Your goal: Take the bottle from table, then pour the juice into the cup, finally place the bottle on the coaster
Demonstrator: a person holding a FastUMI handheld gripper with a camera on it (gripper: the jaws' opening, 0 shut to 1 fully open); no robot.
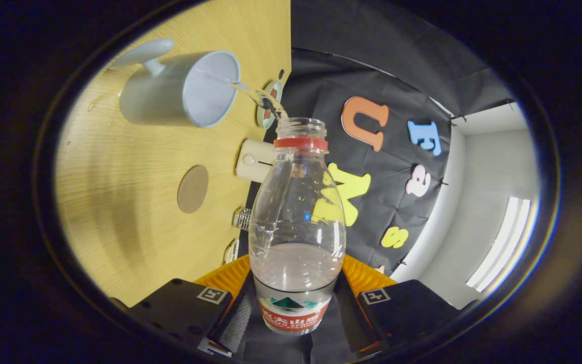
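My gripper [293, 313] is shut on a clear plastic bottle [296, 217] with a red neck ring and a red label, both fingers pressed on its lower body. The bottle is tipped over sideways, its open mouth pointing at the grey cup [182, 91]. A thin clear stream [250, 93] runs from the mouth into the cup's opening. Some liquid is pooled in the bottle's lower part near the fingers. The round brown coaster [193, 188] lies flat on the wooden table [119, 202], between the cup and my fingers.
A cream rectangular device [254, 160] sits at the table's edge beside the bottle's neck. A small round dish [270, 101] lies beyond the bottle mouth. A small clear object [242, 218] rests at the table's edge. Water drops [95, 103] lie by the cup's handle.
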